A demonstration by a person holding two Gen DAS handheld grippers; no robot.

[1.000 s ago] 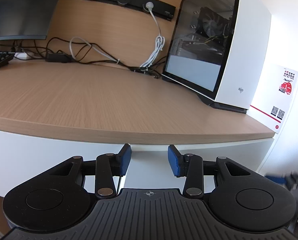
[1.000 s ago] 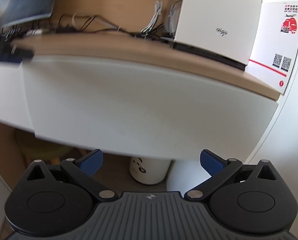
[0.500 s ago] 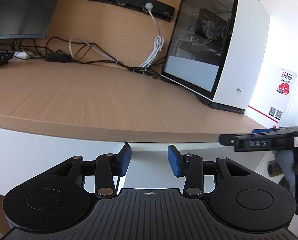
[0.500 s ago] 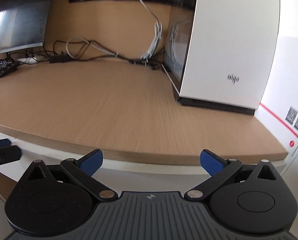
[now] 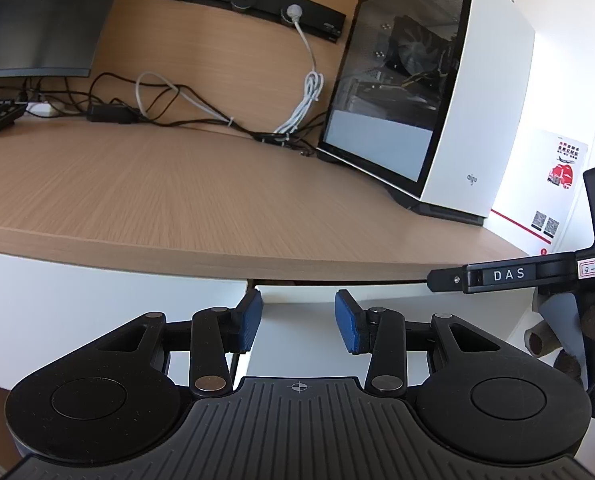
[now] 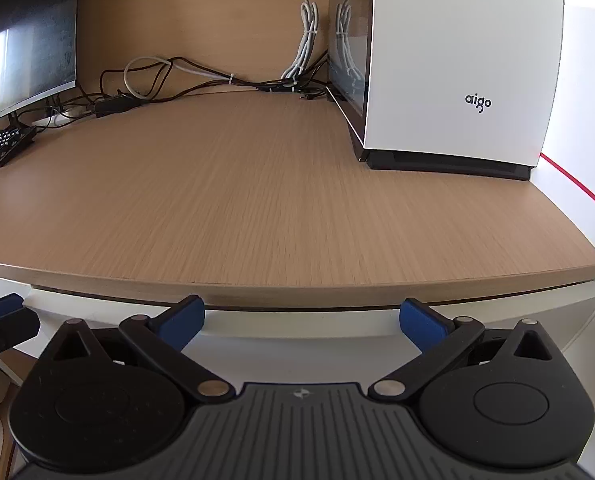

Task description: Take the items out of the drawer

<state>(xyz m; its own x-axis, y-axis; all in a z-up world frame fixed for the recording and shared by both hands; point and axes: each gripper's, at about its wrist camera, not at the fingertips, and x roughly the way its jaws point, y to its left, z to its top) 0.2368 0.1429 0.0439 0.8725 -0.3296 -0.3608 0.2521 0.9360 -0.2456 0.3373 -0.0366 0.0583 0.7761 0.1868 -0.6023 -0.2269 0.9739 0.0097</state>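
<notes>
The left gripper (image 5: 297,322), fingers parted and empty, sits at the drawer (image 5: 337,300) front under the surface (image 5: 217,200); the right gripper (image 6: 301,318), fingers spread wide, faces the same front. Best hook its top lip and pull straight out; contents are hidden.

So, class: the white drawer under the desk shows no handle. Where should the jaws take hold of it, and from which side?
Grip the top edge of the drawer front, coming from the front. A dark gap separates it from the desktop, likely leaving room for one finger behind the lip. The right gripper, open, already faces that edge.
</notes>
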